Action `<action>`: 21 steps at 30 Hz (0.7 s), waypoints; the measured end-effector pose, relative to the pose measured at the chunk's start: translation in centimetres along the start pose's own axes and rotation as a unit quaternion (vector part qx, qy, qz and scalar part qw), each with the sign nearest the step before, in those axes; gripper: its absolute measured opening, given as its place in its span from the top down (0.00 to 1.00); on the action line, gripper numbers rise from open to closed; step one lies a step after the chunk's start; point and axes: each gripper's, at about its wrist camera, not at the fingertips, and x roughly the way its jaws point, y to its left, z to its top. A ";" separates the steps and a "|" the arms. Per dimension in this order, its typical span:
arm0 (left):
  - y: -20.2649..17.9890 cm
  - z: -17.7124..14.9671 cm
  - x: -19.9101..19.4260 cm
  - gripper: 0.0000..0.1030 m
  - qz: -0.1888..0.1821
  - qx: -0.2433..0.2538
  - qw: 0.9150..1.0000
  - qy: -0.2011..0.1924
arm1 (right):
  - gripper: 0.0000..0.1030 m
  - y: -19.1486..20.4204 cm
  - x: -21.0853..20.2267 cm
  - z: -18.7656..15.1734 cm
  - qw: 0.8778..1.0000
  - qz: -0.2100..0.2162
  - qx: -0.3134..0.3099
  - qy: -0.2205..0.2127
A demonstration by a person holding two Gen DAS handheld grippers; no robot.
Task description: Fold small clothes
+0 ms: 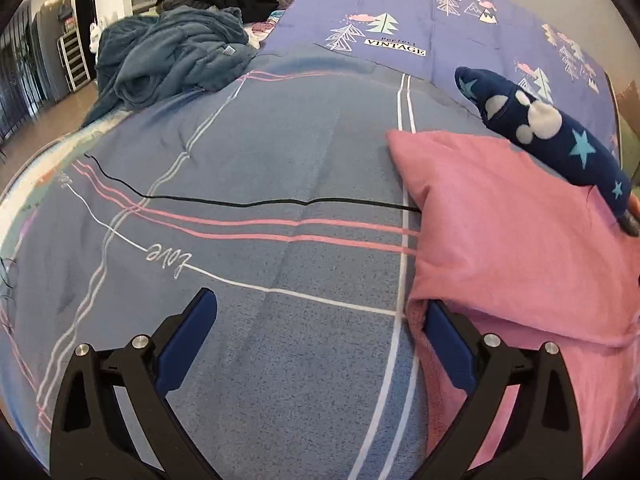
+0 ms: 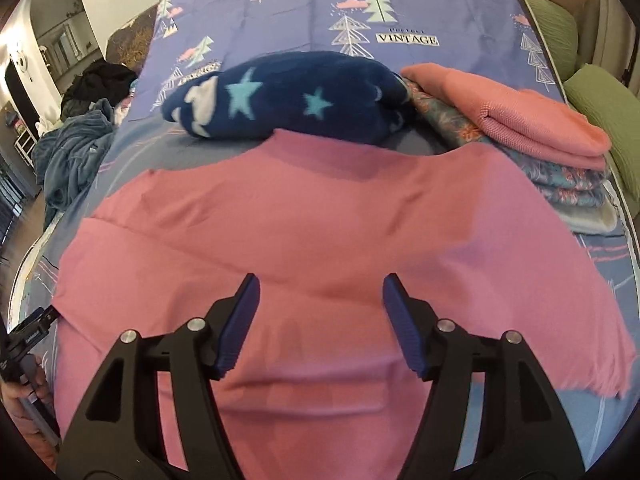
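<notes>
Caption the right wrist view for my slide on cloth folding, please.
Open right gripper above a spread pink garment on the bed.

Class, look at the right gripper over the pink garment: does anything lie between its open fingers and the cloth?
Nothing visible does. The right gripper hangs open directly over the pink garment; the navy star-print item lies beyond its far edge.

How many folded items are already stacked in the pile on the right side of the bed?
3 that I can tell: a salmon-pink piece on top, a teal floral one under it, and a pale one at the bottom. More layers may be hidden.
</notes>
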 end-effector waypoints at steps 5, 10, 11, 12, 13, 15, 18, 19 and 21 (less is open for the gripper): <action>-0.4 -0.1 -0.3 0.03 0.003 0.004 1.000 -0.005 | 0.37 -1.3 1.9 1.5 0.998 0.026 -0.005 0.053; 0.2 -0.2 0.1 0.03 -0.010 -0.006 1.000 0.006 | 0.45 0.1 2.3 1.5 0.993 0.048 -0.074 0.081; 0.2 -0.3 0.1 0.03 -0.010 -0.005 1.000 0.005 | 0.46 0.4 1.8 1.4 0.991 0.061 -0.089 0.076; 0.2 -0.3 0.0 0.03 -0.010 -0.005 1.000 0.005 | 0.46 0.8 1.4 1.2 0.989 0.072 -0.105 0.076; 0.3 -0.3 0.0 0.03 -0.011 -0.006 1.000 0.004 | 0.46 1.1 1.2 0.9 0.986 0.078 -0.120 0.080; 0.2 -0.3 -0.1 0.03 -0.012 -0.006 1.000 0.002 | 0.46 1.8 1.6 0.4 0.982 0.069 -0.150 0.095; 0.1 -0.3 -0.4 0.04 -0.012 -0.005 1.000 -0.005 | 0.85 2.6 2.6 -0.3 0.977 0.032 -0.181 0.104; 0.1 -0.3 -0.5 0.05 -0.012 -0.005 1.000 -0.008 | 0.89 2.7 2.6 -0.1 0.979 0.040 -0.175 0.101; 0.1 -0.3 -0.6 0.05 -0.012 -0.003 1.000 -0.011 | 0.97 2.7 2.1 0.9 0.983 0.059 -0.155 0.081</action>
